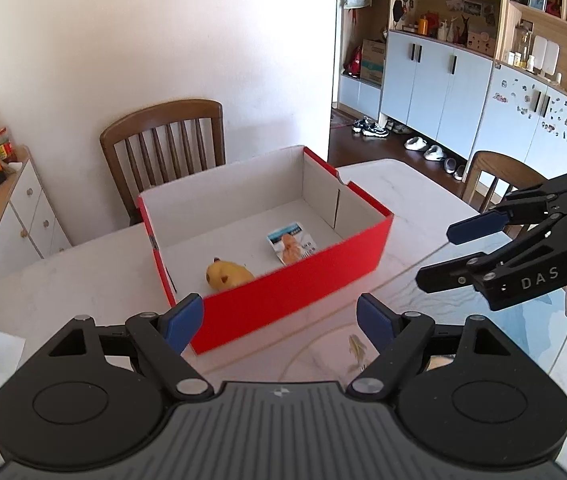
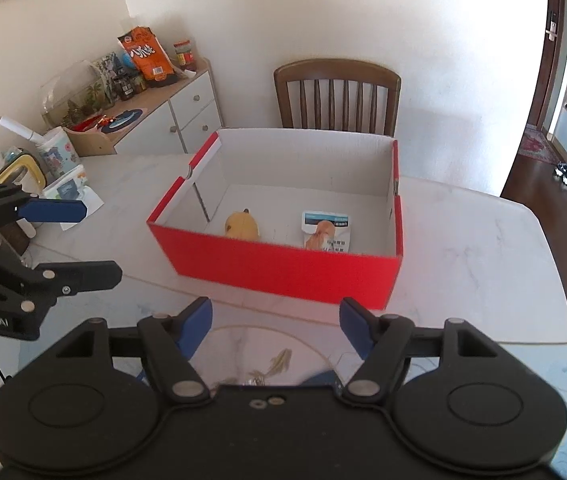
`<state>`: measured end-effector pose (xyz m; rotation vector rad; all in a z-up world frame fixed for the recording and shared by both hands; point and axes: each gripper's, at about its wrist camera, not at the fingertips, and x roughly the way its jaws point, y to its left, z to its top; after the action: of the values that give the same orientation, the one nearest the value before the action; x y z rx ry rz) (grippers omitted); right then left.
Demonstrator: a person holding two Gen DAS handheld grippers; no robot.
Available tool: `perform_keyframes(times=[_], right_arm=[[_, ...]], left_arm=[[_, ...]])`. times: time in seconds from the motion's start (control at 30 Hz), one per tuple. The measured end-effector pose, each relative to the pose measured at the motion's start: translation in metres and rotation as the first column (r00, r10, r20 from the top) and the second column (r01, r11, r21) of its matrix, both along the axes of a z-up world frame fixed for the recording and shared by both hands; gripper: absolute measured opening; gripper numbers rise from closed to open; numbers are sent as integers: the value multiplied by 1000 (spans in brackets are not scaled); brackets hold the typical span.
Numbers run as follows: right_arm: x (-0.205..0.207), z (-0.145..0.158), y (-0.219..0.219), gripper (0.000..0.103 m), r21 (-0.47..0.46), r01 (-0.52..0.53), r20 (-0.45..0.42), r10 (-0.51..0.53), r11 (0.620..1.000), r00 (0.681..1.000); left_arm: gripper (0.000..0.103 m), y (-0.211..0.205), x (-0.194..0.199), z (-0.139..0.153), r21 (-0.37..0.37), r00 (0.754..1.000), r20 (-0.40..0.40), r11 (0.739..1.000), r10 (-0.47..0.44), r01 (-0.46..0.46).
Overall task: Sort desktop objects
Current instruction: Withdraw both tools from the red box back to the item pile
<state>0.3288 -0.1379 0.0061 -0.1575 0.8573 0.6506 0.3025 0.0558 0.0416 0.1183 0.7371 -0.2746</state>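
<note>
A red box with a white inside point(image 1: 295, 280) point(image 2: 283, 268) stands on the marble table. In it lie a yellow plush toy point(image 1: 227, 274) point(image 2: 242, 224) and a small snack packet point(image 1: 292, 243) point(image 2: 326, 231). My left gripper point(image 1: 279, 320) hovers open in front of the box's near wall, nothing between its blue pads. My right gripper point(image 2: 275, 322) is open too, short of the box, and empty. Each gripper shows in the other's view, the right gripper point(image 1: 439, 256) at the right edge, the left gripper point(image 2: 95, 240) at the left edge.
A wooden chair point(image 1: 163, 148) point(image 2: 337, 96) stands behind the table. A low white cabinet point(image 2: 187, 116) with snack bags and jars is on the left. Tissues and a cup point(image 2: 57, 156) sit at the table's left edge. A printed mat point(image 1: 523, 320) lies near the front.
</note>
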Motion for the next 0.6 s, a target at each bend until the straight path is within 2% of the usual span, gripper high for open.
perform_keyframes(times=[0.13,0.27,0.33,0.37,0.6], right_arm=[[-18,-5,-10,71,2,0,32,0,1000,1000],[-34,-12,-17,72,10,1,44,-1,1000,999],[-42,-14,-18,72,4,-8,52,8,1000,999],[-46,-16,-19,72,0,-14,59,14,1000,998],[-65,-32,-26,73,-38,-18,49,20,999,999]], left_arm=[[84,2,-17,-9,-25,1000,-13,1000,12,-12],[88,3,-35,-17,-39,1000,-20,999,13,-14],[93,3,-46,-21,-37,1000,-18,999,11,-12],[102,4,-52,-24,-39,1000,-17,999,8,-8],[103,7,-92,-49,-86,998,-53,996,-19,15]])
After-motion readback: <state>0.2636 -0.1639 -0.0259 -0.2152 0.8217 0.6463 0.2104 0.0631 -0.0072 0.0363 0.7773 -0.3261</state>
